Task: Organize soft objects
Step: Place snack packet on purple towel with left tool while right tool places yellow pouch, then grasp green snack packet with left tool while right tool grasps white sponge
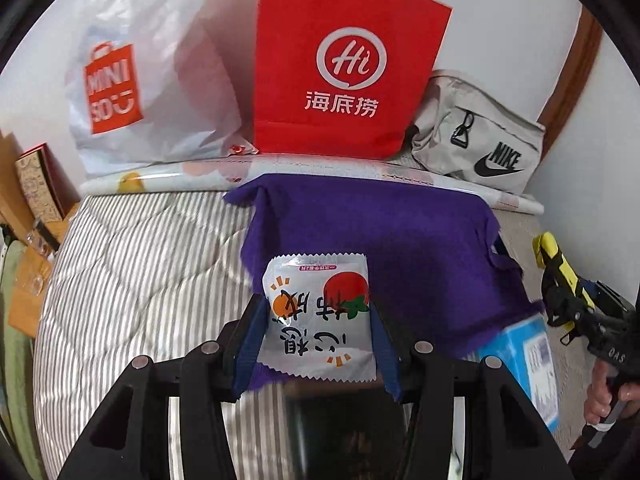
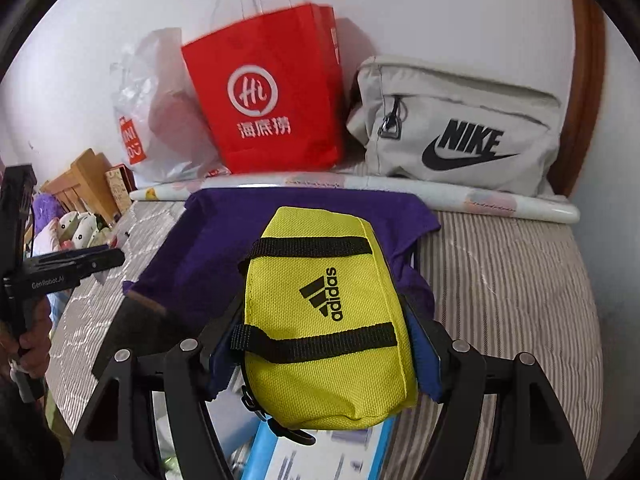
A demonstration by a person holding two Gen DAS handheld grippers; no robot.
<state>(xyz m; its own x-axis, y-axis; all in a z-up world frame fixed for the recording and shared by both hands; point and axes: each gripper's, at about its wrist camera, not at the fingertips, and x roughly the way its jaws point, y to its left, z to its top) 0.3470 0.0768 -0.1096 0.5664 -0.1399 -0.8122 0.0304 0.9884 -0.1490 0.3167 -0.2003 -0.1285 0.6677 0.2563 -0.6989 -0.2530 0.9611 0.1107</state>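
Both claws loaded, hovering over the purple cloth [image 1: 372, 232].

Your left gripper [image 1: 316, 344] is pinching the white snack packet [image 1: 318, 316] by its side edges; your right gripper [image 2: 326, 344] is squeezing the yellow adidas pouch [image 2: 324, 312] across its middle. Packet is looking light, crinkly and slick, so you're better holding near the sealed edge. Pouch is soft and padded, giving under the pads; mid-body hold is fine. A blue box [image 2: 280, 456] is sitting below the pouch, too blurred to say whether they're touching.
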